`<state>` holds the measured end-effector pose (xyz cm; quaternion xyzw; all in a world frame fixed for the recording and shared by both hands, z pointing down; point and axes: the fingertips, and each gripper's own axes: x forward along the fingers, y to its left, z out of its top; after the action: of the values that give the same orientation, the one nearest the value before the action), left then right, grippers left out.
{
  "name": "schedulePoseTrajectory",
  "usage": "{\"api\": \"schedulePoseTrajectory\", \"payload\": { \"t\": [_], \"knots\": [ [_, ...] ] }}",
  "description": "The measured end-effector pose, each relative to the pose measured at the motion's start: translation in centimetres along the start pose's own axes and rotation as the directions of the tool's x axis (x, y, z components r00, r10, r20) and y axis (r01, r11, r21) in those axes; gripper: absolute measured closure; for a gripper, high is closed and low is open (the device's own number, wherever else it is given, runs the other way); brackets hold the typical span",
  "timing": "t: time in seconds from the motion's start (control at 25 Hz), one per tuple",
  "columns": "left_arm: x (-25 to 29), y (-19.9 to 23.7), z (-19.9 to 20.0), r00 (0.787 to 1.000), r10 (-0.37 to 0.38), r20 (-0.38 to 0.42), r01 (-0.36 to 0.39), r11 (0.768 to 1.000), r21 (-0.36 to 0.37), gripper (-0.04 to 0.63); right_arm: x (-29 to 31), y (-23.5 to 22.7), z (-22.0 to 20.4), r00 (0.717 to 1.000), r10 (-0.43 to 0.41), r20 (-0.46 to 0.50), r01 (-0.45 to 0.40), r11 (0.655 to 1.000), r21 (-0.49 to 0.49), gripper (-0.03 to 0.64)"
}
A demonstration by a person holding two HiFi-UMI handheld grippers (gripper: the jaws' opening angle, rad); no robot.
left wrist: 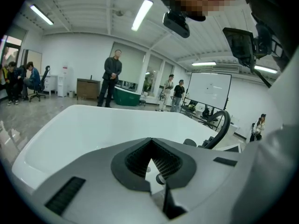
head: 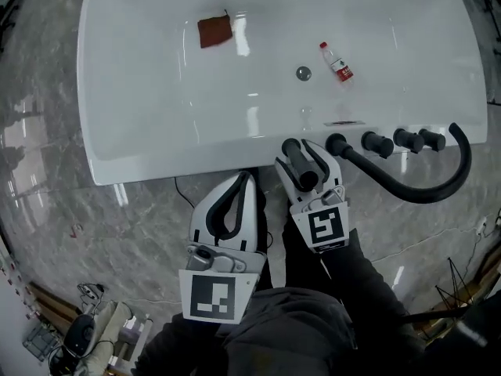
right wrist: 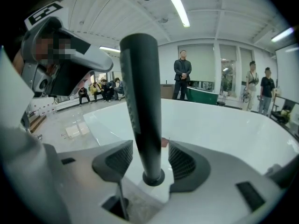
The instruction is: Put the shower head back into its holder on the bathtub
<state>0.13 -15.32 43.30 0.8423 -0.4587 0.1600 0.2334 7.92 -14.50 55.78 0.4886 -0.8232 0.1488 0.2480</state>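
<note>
The black stick-shaped shower head [head: 301, 164] [right wrist: 142, 101] stands tilted on the near rim of the white bathtub [head: 156, 159]. Its lower end sits in a round black collar [right wrist: 153, 177]. My right gripper [head: 300, 152] [right wrist: 150, 148] is open and straddles it, with a thin gap showing on each side of the stick. A thick black hose [head: 415, 194] [left wrist: 223, 125] loops off the rim to the right. My left gripper [head: 248, 175] [left wrist: 150, 141] hangs shut and empty over the floor, just short of the rim and left of the right one.
Black knobs [head: 377, 143] line the rim to the right of the shower head. Inside the tub lie a brown cloth [head: 214, 31], a small bottle [head: 337, 63] and the drain [head: 304, 73]. Gear clutters the marble floor [head: 86, 335]. People [left wrist: 112, 78] stand beyond the tub.
</note>
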Motion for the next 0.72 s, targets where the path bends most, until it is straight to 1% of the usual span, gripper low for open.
{"api": "schedulePoseTrajectory", "payload": {
  "t": [0.08, 0.16, 0.2, 0.32, 0.44, 0.72],
  "knots": [
    [-0.2, 0.3, 0.5, 1.0, -0.007, 0.019, 0.007, 1.0, 0.003, 0.592, 0.1, 0.1, -0.3, 1.0, -0.015, -0.013, 0.015, 1.0, -0.012, 0.391],
    [-0.1, 0.6, 1.4, 0.999, -0.004, 0.053, 0.002, 0.999, 0.043, 0.592, 0.5, 0.3, -0.4, 1.0, -0.015, -0.016, 0.015, 1.0, -0.017, 0.391],
    [0.0, 0.6, 1.6, 0.998, 0.002, 0.057, -0.005, 0.998, 0.055, 0.592, 0.8, 0.4, -0.4, 1.0, -0.007, -0.015, 0.007, 1.0, -0.016, 0.391],
    [0.4, -0.4, 1.6, 0.999, 0.02, 0.049, -0.022, 0.998, 0.055, 0.592, 0.9, 0.0, -0.4, 1.0, 0.019, -0.009, -0.019, 1.0, -0.018, 0.391],
    [0.5, -1.4, 1.7, 0.999, 0.012, 0.047, -0.015, 0.999, 0.052, 0.592, 0.3, -0.4, -0.3, 1.0, 0.019, -0.014, -0.019, 1.0, -0.021, 0.391],
    [0.7, -1.6, 1.8, 0.999, 0.011, 0.044, -0.014, 0.998, 0.054, 0.592, 0.1, -0.6, -0.1, 1.0, 0.028, -0.015, -0.028, 1.0, -0.01, 0.391]
  ]
}}
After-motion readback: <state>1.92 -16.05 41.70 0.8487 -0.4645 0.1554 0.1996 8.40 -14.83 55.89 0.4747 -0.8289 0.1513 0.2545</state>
